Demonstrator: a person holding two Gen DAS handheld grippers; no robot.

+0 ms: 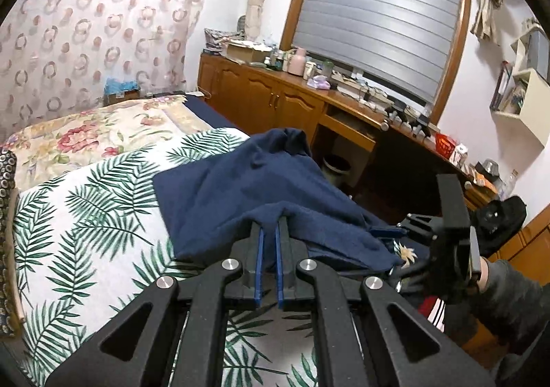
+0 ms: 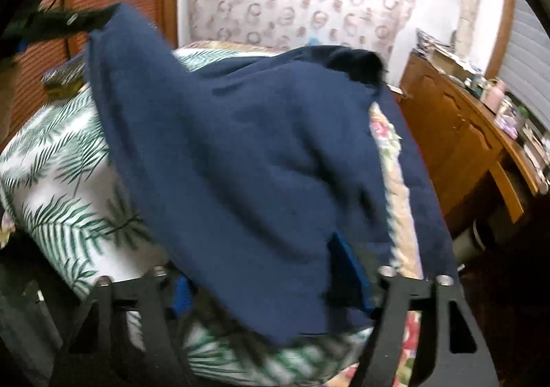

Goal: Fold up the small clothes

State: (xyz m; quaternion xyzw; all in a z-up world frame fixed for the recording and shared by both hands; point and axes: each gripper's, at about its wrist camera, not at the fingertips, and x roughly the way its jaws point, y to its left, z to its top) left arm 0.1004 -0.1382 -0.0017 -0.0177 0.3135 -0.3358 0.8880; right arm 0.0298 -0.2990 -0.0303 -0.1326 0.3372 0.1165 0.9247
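- Right tool (image 2: 275, 270) tips were buried under the navy garment (image 2: 240, 146); grip unclear, view blurred.
- Left tool (image 1: 269, 229) was clamped on the soft, fleecy garment's edge.
- Garment draped over the leaf-print bed (image 1: 86, 215).

Even, soft indoor light, no glare. The left wrist view is sharp; the right is motion-blurred, worst around the navy garment (image 2: 240, 153). Both bend and darken toward fisheye corners.

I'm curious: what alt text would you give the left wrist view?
Black tongs pinch the edge of a navy garment lying on a palm-leaf bedspread. A second set of tongs reaches in from the right; wooden cabinets stand behind.
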